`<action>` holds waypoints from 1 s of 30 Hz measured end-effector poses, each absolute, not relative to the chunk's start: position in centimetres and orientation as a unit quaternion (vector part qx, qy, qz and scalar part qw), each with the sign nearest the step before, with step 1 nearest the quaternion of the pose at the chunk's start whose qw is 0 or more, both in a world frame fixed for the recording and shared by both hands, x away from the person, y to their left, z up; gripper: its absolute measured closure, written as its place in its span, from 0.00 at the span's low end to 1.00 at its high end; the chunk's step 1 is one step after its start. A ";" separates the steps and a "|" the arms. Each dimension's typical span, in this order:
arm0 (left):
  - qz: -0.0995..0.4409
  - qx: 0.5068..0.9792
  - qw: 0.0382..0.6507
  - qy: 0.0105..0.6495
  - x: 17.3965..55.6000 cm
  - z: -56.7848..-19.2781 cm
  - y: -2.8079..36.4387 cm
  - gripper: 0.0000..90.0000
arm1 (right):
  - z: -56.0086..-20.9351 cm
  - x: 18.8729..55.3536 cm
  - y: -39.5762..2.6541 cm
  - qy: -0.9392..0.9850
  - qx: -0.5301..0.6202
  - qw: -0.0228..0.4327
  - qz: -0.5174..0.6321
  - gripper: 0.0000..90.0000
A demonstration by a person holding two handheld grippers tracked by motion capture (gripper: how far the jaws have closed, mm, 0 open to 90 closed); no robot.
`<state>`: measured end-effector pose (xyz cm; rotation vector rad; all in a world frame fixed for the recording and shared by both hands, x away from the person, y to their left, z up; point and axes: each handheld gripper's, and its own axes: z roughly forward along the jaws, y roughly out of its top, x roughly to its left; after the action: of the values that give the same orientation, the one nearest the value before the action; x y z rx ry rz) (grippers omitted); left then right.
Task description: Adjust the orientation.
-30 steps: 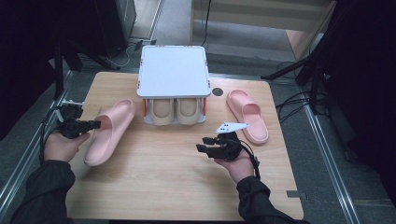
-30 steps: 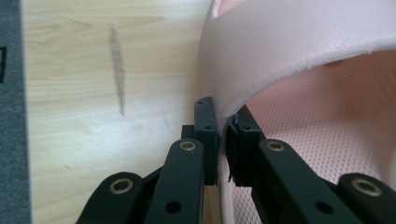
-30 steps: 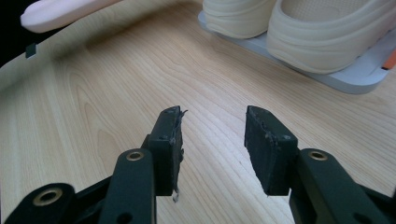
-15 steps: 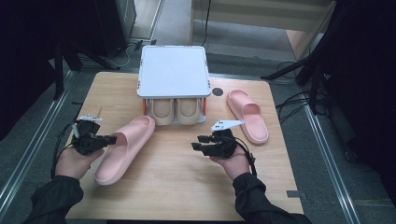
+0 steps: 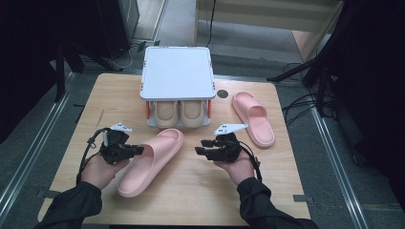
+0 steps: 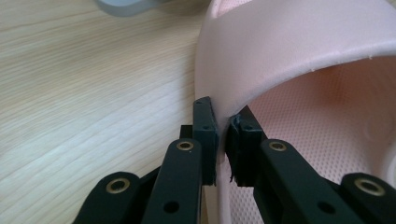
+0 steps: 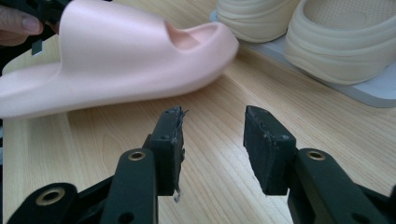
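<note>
Pink slipper lies on the worktop, long axis running diagonally from our left tongs toward the shoe rack. Left tongs clamp its strap edge; right tongs, jaws apart and empty, sit just beside its toe.

Slipper before rack — 2nd slipper right of rack.
</note>
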<state>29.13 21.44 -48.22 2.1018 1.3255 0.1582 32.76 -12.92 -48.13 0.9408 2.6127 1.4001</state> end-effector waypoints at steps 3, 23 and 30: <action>0.057 0.803 0.319 0.501 29.3 -48.4 20.9 0.91 | -48.2 32.7 -12.8 0.842 0.301 0.016 0.448 0.65; 0.039 0.823 0.329 0.461 29.0 -48.7 19.5 0.78 | -49.4 32.2 -12.1 0.846 0.306 0.008 0.436 0.65; 0.024 0.819 0.359 0.447 28.2 -47.2 20.7 0.85 | -49.6 32.2 -11.6 0.843 0.310 0.003 0.439 0.71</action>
<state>28.16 20.72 -47.20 2.1112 1.1527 0.0624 32.16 -11.65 -49.56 0.9727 2.6426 1.3774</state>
